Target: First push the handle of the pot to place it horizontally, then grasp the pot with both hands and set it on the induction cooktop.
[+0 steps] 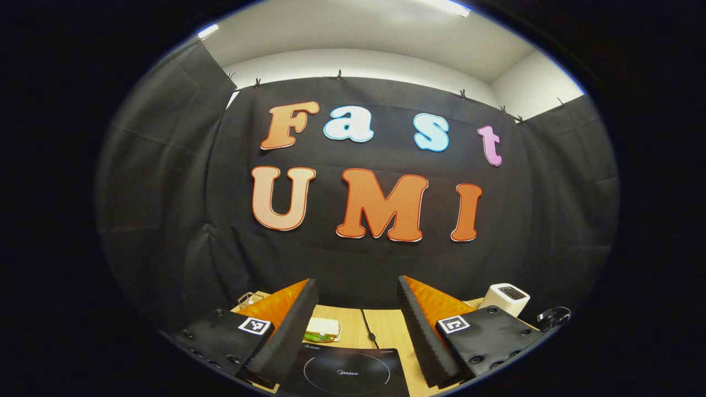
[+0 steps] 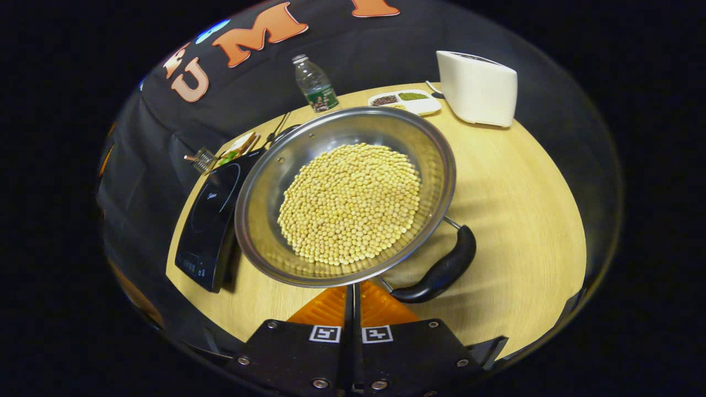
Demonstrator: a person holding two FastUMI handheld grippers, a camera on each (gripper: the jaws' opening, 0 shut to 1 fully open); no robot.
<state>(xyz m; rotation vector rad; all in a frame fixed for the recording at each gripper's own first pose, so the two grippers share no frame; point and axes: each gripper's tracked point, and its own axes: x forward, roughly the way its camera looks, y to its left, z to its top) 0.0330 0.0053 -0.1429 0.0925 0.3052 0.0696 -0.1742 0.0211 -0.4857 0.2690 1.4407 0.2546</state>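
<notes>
Judging by the soybean load, the pot point(image 2: 345, 193) is deemed heavy; black handle point(image 2: 441, 270) suggested for pushing; right tool point(image 2: 353, 300) closed empty, left tool point(image 1: 358, 325) spread wide.

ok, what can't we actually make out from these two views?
- Right gripper view: the right gripper has its fingers together at the pot rim; whether they pinch the rim or only touch it is hidden under the rim.
- Right gripper view: the cooktop's right side is hidden behind the pot.
- Left gripper view: the cooktop's near part is cut off at the bottom edge.
- Right gripper view: the tray contents are too small to identify.
</notes>
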